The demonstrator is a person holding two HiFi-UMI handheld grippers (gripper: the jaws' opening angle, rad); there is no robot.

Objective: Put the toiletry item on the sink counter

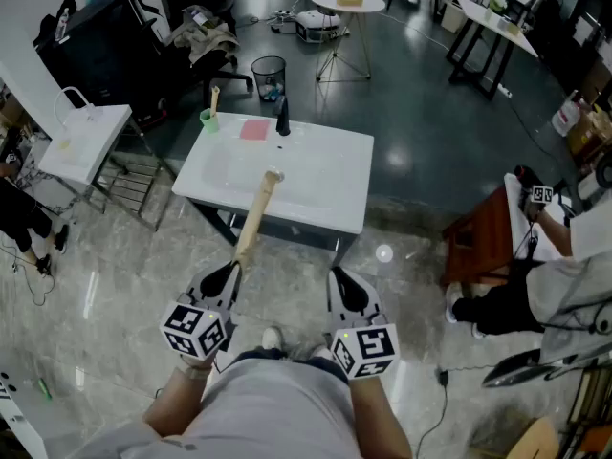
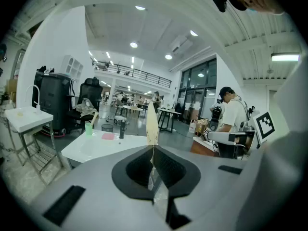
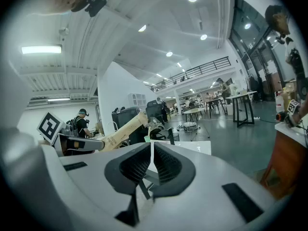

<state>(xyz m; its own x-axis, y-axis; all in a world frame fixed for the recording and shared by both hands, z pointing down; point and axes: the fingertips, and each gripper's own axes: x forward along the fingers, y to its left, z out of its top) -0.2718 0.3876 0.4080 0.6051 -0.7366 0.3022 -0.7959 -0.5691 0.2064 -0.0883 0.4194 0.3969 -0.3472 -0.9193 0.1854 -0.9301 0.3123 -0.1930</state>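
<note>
Left gripper (image 1: 222, 277) was clamped tight on the flat crimped tail of the one toothpaste tube (image 1: 253, 216), held in the air, cap toward the one sink counter (image 1: 330, 194). Right gripper (image 1: 346, 290) was closed on nothing. Judged the tube light and soft-walled; the tail seemed the safest hold. Also there: one green cup (image 1: 208, 119), one dark bottle (image 1: 283, 118).

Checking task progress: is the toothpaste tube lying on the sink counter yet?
No, the left gripper is shut on the tail of the toothpaste tube, holding it up off the sink counter.
</note>
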